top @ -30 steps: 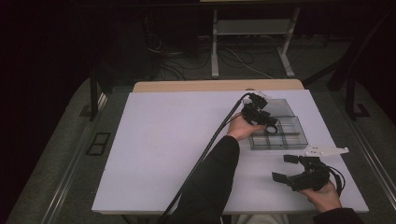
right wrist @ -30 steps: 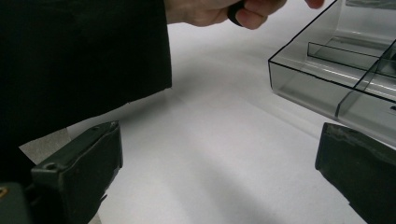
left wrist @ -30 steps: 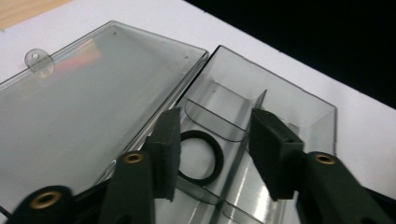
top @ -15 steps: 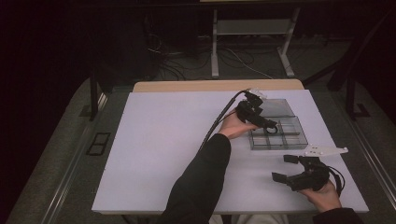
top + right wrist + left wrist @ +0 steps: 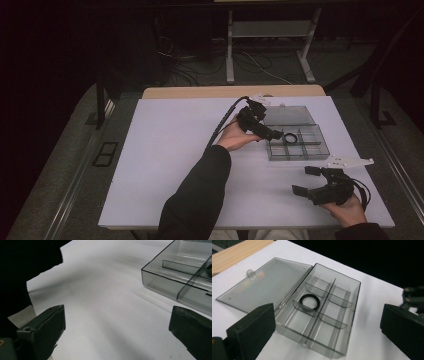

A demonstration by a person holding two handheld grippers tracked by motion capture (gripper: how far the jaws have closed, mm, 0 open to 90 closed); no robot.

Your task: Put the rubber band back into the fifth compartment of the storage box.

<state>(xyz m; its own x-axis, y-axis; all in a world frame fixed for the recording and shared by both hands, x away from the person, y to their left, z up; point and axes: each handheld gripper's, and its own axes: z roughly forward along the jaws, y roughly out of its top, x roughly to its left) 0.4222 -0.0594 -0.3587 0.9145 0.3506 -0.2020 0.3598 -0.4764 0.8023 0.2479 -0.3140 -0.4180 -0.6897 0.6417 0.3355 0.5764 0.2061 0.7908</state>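
Hovering beside the open box (image 5: 298, 142) near the tabletop's (image 5: 170, 150) far right corner, the left tool (image 5: 278, 135) has just been opening its jaws, which now stand wide with nothing between them. The black ring (image 5: 310, 302) lies in a middle compartment, so the placing step looks finished. The right tool (image 5: 306, 181), also wide and empty, rests near the right front corner. Next likely comes swinging the lid (image 5: 262, 286) shut.
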